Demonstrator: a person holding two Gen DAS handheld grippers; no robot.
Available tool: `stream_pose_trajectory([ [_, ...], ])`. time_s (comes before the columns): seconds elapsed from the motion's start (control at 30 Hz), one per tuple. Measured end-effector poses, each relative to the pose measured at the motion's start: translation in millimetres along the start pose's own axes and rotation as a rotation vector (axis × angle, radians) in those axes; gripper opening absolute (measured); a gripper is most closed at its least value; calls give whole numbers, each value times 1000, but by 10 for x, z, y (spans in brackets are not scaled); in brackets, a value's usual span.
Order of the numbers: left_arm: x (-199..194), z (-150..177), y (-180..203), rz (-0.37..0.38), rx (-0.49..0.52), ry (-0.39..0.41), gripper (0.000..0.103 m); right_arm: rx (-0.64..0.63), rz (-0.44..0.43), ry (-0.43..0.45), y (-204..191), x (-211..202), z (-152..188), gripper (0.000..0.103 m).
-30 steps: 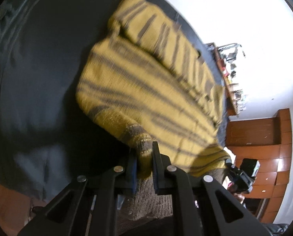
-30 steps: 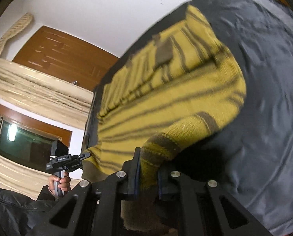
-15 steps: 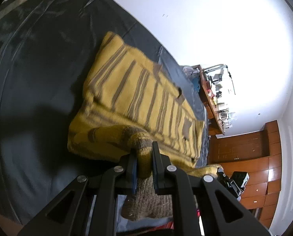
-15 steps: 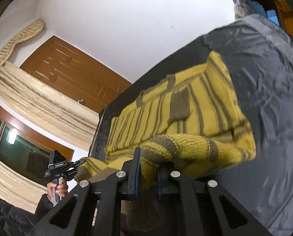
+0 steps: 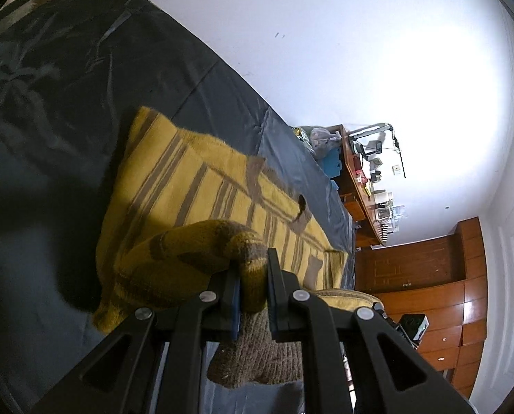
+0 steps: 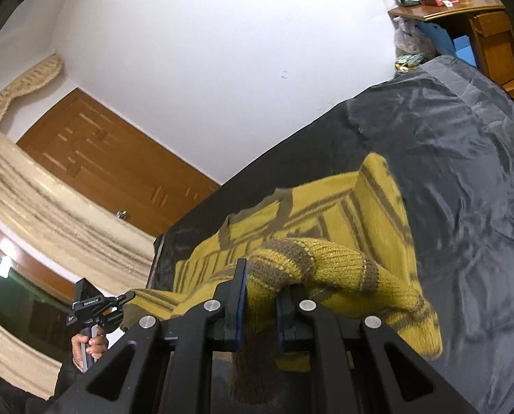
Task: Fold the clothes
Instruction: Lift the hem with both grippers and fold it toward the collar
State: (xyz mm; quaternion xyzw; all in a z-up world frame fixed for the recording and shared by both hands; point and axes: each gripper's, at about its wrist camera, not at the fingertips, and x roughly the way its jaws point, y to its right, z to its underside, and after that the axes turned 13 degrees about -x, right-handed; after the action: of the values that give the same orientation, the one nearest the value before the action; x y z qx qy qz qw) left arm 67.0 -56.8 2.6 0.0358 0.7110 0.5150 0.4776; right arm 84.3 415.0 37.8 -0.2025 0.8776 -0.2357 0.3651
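Left wrist view: the left claw (image 5: pixel 253 288) is clamped on a brown-cuffed edge of the mustard-yellow, brown-striped knitted sweater (image 5: pixel 194 186), which lies spread on the dark grey sheet-covered bed (image 5: pixel 67 79). The thick knit looks soft, limp and fairly heavy; it should sag between grips, so ribbed hems and cuffs seem the best holds. This view alone shows a cluttered wooden desk (image 5: pixel 356 186).

Right wrist view: the right claw (image 6: pixel 259 296) pinches another striped edge of the sweater. Only here appear the person's hand (image 6: pixel 88 345) gripping the other handle, and a wooden door (image 6: pixel 112 162).
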Motion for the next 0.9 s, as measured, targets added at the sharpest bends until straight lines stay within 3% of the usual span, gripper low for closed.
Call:
stream_pose_trajectory([
  [0.6, 885, -531, -403, -96, -125, -85, 18, 162, 139, -95, 653, 794, -100, 15],
  [0.7, 944, -543, -398, -102, -112, -90, 23, 132, 150, -114, 642, 879, -105, 26],
  [0.73, 961, -546, -400, -101, -111, -93, 24, 122, 146, -118, 631, 899, -106, 38],
  [0.77, 978, -549, -403, -101, -111, -95, 25, 114, 135, -119, 612, 920, -108, 56],
  [0.83, 1002, -553, -421, -98, -116, -96, 26, 98, 118, -120, 569, 950, -113, 65],
  [0.9, 1007, -554, -427, -88, -123, -94, 31, 84, 114, -132, 529, 974, -118, 65],
])
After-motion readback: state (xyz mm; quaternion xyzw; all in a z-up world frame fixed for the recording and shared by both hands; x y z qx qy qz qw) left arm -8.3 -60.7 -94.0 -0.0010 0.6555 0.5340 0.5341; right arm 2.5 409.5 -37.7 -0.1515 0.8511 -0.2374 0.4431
